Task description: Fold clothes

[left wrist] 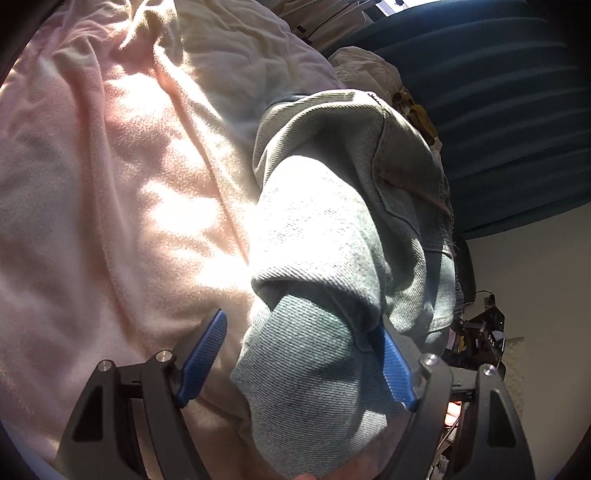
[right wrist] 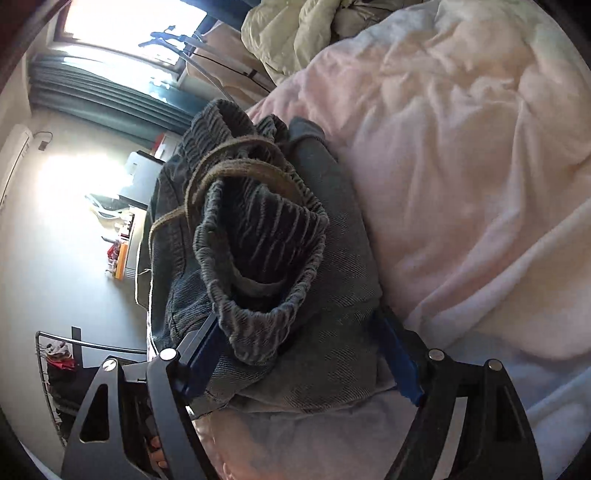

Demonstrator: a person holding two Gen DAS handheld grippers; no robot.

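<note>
Denim jeans [left wrist: 332, 236] lie bunched in layers on a pink fleece blanket [left wrist: 110, 184] near the bed edge, already doubled over on themselves rather than flat. In the right wrist view the elastic waistband [right wrist: 258, 266] gapes open toward the camera, with a brown drawstring [right wrist: 236, 162] looped across it; folded denim layers sit under it.

Left gripper [left wrist: 299, 362]: jaws wide, a folded roll of denim lies between the blue fingers [left wrist: 207, 350]; the far pad touches the cloth edge, not clamped.

Right gripper [right wrist: 299, 354]: jaws also wide, straddling the waistband end of the jeans; cloth fills the gap but neither pad pinches it.

Stage is unclear: it fits either hands about to grasp for another fold, or hands just let go of a fold laid down. The bundle is compact but lumpy, so not neat as it lies.

If another fold is taken, my judgement:
- pinch all layers at once, or the under-layer slips out
- keep both ends level so edges line up
- tuck the drawstring in so it does not snag
- fleece may drag with the denim; lift clear before laying over

Beyond: cream duvet [right wrist: 295, 33], blue curtain [left wrist: 498, 129], bright window [right wrist: 129, 26].
</note>
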